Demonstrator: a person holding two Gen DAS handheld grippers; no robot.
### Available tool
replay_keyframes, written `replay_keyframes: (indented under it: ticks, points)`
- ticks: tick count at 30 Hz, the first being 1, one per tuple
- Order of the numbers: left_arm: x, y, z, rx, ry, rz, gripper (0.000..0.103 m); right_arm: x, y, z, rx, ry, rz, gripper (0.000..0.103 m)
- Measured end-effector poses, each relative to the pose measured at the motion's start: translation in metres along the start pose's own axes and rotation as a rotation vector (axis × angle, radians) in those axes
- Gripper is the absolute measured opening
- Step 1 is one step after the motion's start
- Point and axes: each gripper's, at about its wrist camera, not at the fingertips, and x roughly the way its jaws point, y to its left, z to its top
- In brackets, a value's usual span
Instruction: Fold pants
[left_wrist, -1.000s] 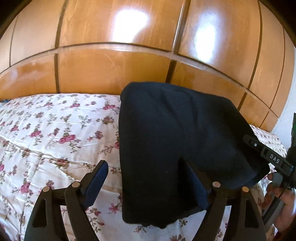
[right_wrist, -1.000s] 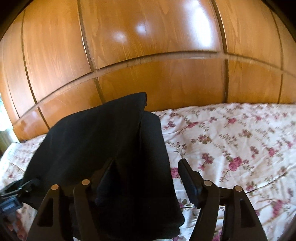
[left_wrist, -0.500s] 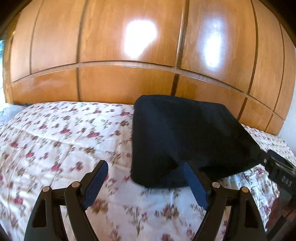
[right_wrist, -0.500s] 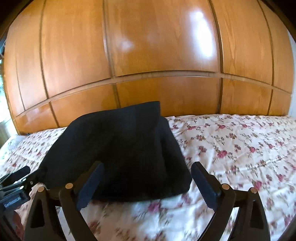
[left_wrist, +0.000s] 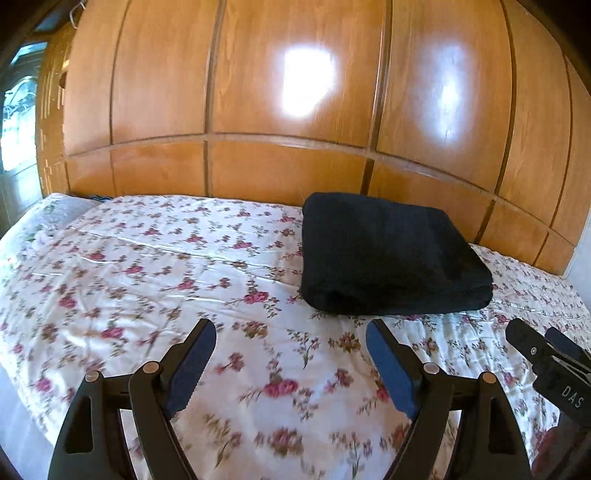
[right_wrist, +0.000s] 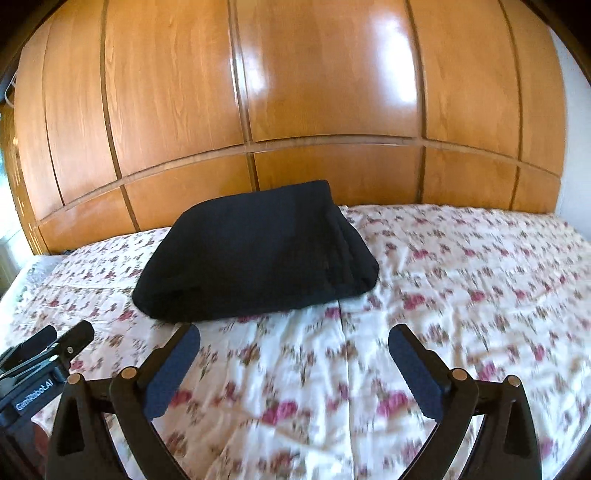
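The black pants (left_wrist: 388, 254) lie folded in a thick rectangular bundle on the floral bedspread (left_wrist: 147, 277), close to the wooden panels. My left gripper (left_wrist: 290, 326) hangs open just short of the bundle's near left corner, with only bedspread between its blue pads. In the right wrist view the pants (right_wrist: 255, 254) sit ahead and to the left. My right gripper (right_wrist: 294, 332) is a little back from their near edge, its jaws opening wide with nothing between them. Each gripper shows at the edge of the other's view: right gripper (left_wrist: 546, 354), left gripper (right_wrist: 48, 347).
Glossy wooden panels (left_wrist: 295, 173) rise directly behind the bed. A pale pillow (left_wrist: 37, 221) lies at the far left corner, beside a bright window (left_wrist: 18, 122). The bedspread (right_wrist: 480, 277) stretches out to the right of the pants.
Both grippers have drawn back from the pants, which now lie folded on the bed. The right jaws have spread wider. A second ago both grippers had cloth between their fingers.
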Motion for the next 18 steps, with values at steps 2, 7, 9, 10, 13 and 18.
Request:
replay_keyframes:
  ticks: [2, 7, 9, 10, 13, 18]
  points:
    - [-0.015, 0.001, -0.002, 0.010, -0.011, 0.014, 0.085, -0.013, 0.000, -0.003, 0.006, -0.001, 0.008, 0.102]
    - [-0.048, 0.000, -0.007, 0.024, -0.020, -0.024, 0.085, -0.040, 0.001, -0.008, 0.018, -0.013, 0.015, 0.102]
    - [-0.056, -0.002, -0.009, 0.035, -0.027, -0.026, 0.085, -0.049, 0.003, -0.011, 0.025, -0.015, 0.031, 0.102]
    - [-0.060, -0.003, -0.009, 0.041, -0.034, -0.022, 0.085, -0.052, 0.003, -0.012, 0.026, -0.014, 0.034, 0.102]
    - [-0.070, -0.007, -0.011, 0.061, -0.050, -0.012, 0.085, -0.059, 0.008, -0.017, 0.013, -0.006, 0.033, 0.102]
    - [-0.074, -0.011, -0.013, 0.079, -0.049, -0.010, 0.085, -0.068, 0.012, -0.021, -0.026, -0.024, 0.004, 0.102]
